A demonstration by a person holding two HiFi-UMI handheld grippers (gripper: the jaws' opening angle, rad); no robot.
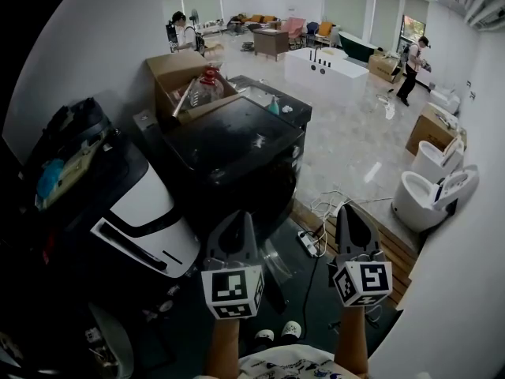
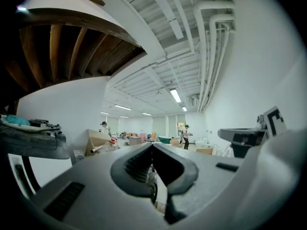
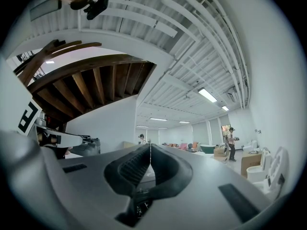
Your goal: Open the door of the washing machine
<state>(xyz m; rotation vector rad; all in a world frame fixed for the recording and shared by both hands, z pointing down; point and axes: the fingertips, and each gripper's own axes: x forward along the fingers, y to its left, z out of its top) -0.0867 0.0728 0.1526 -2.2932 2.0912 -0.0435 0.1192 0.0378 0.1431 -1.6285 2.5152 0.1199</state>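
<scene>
In the head view a black washing machine (image 1: 237, 144) stands in the middle, its dark top facing me; I cannot make out its door clearly. Both grippers are held side by side in front of it, pointing forward and touching nothing. The left gripper (image 1: 240, 215) hovers over the machine's near front corner, its jaws together and empty. My right gripper (image 1: 346, 208) hangs to the right over the floor, also shut and empty. In the left gripper view the left gripper (image 2: 152, 145) shows its jaws meeting at the tip; the right gripper (image 3: 149, 145) looks the same in its own view.
A white and black appliance (image 1: 146, 212) stands at the left. Behind the machine is a cardboard box (image 1: 183, 81) with a bottle. A power strip (image 1: 309, 243) with cables lies on the floor. White toilets (image 1: 430, 196) line the right wall. People stand far back.
</scene>
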